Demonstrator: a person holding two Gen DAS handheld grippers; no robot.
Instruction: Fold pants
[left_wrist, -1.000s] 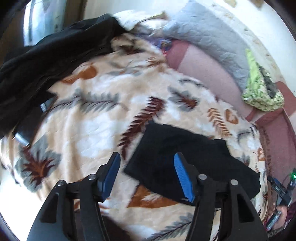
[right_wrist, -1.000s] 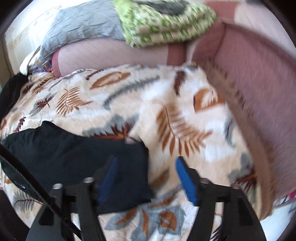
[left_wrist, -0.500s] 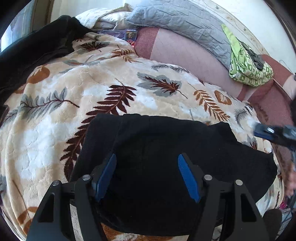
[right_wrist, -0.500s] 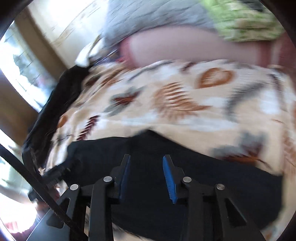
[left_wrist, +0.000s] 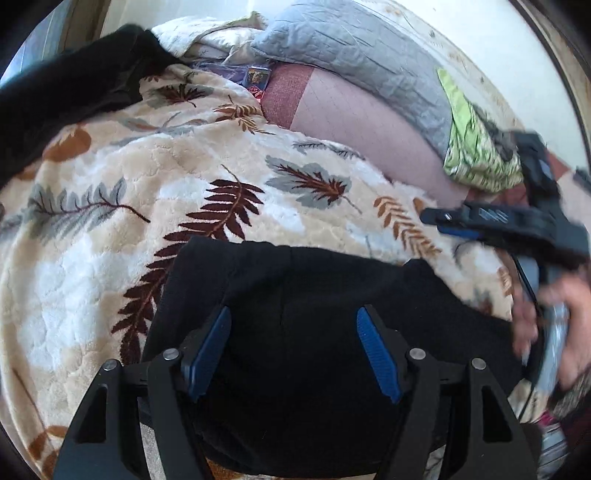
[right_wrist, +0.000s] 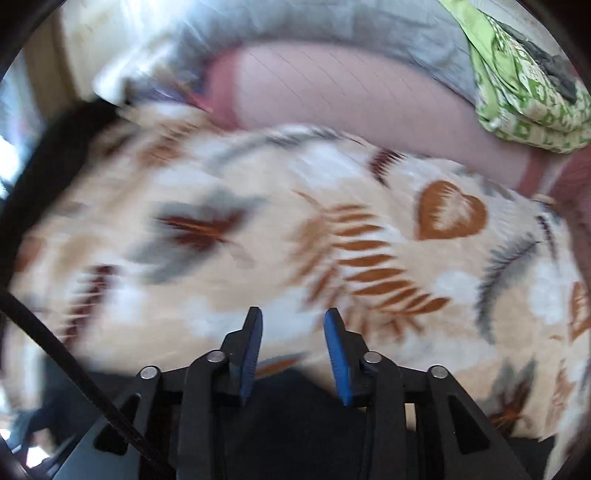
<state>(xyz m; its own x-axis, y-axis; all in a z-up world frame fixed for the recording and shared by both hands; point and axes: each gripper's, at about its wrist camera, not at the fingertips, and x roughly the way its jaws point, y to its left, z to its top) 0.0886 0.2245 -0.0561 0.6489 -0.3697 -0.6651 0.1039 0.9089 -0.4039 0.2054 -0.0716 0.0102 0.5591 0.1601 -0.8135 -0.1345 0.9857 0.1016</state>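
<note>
The black pants (left_wrist: 295, 295) lie folded in a flat bundle on the leaf-print blanket (left_wrist: 147, 177). My left gripper (left_wrist: 293, 317) hovers over the bundle, jaws wide open and empty. My right gripper (left_wrist: 436, 221) shows at the right edge of the left wrist view, above the bundle's right end, held by a hand. In the right wrist view that gripper (right_wrist: 293, 317) is partly open and empty, tips over the blanket (right_wrist: 369, 240), and a strip of the pants (right_wrist: 295, 402) shows beneath its body. This view is blurred.
A pile of black clothing (left_wrist: 62, 99) lies at the blanket's far left. A grey quilted pillow (left_wrist: 362, 55), a pink bolster (left_wrist: 369, 125) and a green patterned cloth (left_wrist: 476, 155) line the far side by the wall.
My right gripper has lifted off the pants and tilted up over the blanket, jaws opening a little. My left gripper stays open over the bundle, barely moved since half a second ago.
</note>
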